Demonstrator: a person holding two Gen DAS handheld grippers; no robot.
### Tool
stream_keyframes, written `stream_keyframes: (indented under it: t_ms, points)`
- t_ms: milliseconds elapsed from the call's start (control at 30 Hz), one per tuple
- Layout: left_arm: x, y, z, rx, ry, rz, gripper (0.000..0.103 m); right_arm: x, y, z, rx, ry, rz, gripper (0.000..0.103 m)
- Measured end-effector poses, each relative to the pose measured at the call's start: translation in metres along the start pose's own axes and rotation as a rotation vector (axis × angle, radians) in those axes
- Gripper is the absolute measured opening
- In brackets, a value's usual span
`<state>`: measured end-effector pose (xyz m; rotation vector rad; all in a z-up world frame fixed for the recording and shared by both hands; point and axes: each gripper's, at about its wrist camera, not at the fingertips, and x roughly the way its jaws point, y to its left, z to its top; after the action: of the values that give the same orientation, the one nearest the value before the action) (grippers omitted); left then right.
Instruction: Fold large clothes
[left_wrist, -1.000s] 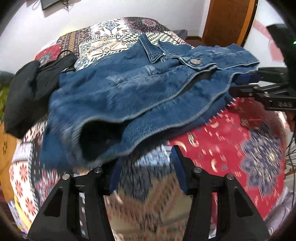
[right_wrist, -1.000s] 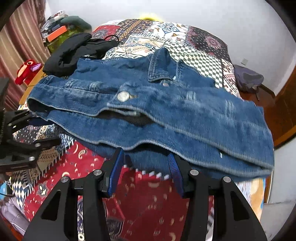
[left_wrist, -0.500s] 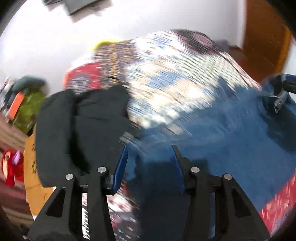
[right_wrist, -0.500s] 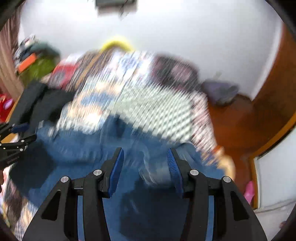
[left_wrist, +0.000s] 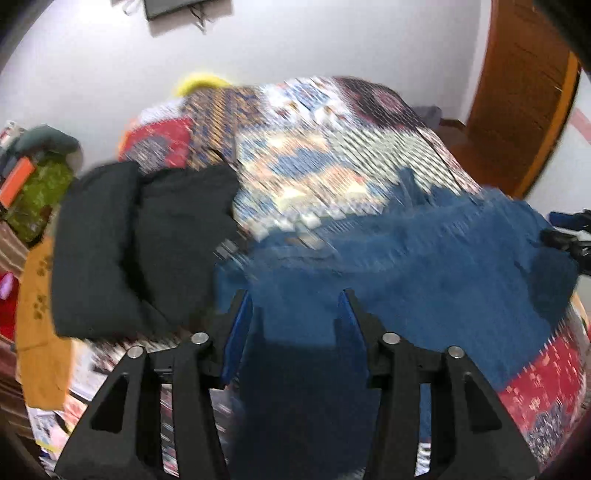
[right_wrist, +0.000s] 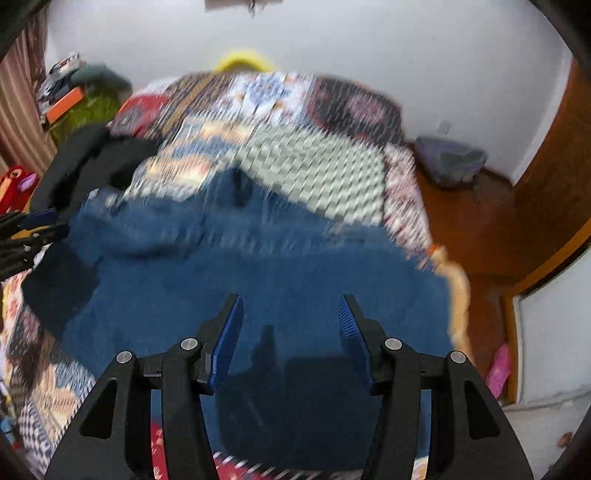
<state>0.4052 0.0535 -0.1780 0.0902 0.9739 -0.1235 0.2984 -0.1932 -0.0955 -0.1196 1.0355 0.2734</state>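
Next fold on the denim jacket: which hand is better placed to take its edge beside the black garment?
Left, probably. The left gripper hovers open over the denim jacket right beside the black garment; the right gripper sits over the jacket's far side.

A blue denim jacket (right_wrist: 266, 273) is lying on a red, white and navy patchwork-patterned bedspread (right_wrist: 306, 166), with black clothes (left_wrist: 140, 236) showing beside the jacket.

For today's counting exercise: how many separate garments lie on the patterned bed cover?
2. The blue denim jacket lies spread across the near part of the bed cover, below both grippers; the black garment lies bunched at its left edge. Blur may hide others.
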Motion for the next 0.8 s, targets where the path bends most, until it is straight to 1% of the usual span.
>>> stream_keyframes:
  t_ms: [100, 200, 267, 333, 400, 433, 500, 600, 700, 800]
  points:
    - [0.010, -0.018, -0.020, 0.011, 0.049, -0.030, 0.056, 0.002, 0.007, -0.013, 0.038, 0.024, 0.058, 0.050]
    - [0.015, -0.032, -0.039, 0.051, 0.077, -0.004, 0.057, 0.000, 0.019, -0.018, 0.019, 0.037, 0.096, 0.050]
    - [0.020, -0.034, -0.050, 0.050, 0.097, 0.011, 0.058, 0.004, 0.032, -0.022, -0.019, 0.058, 0.105, 0.050]
    - [0.022, -0.033, -0.057, 0.030, 0.087, 0.040, 0.062, 0.013, 0.042, -0.025, -0.060, 0.094, 0.099, 0.050]
    - [0.020, -0.032, -0.060, 0.029, 0.073, 0.055, 0.067, 0.027, 0.052, -0.030, -0.111, 0.147, 0.070, 0.050]
    - [0.020, -0.031, -0.061, 0.028, 0.072, 0.064, 0.067, 0.031, 0.054, -0.033, -0.123, 0.158, 0.059, 0.050]
    - [0.015, -0.029, -0.064, 0.024, 0.068, 0.072, 0.067, 0.032, 0.056, -0.037, -0.147, 0.147, 0.038, 0.050]
    - [0.009, -0.020, -0.069, 0.007, 0.064, 0.071, 0.067, 0.025, 0.054, -0.040, -0.137, 0.134, 0.027, 0.050]
    - [-0.002, -0.012, -0.075, -0.007, 0.037, 0.149, 0.068, 0.016, 0.053, -0.042, -0.137, 0.125, 0.016, 0.050]
    - [-0.013, 0.003, -0.083, -0.058, 0.022, 0.168, 0.069, 0.014, 0.053, -0.043, -0.137, 0.120, 0.009, 0.050]
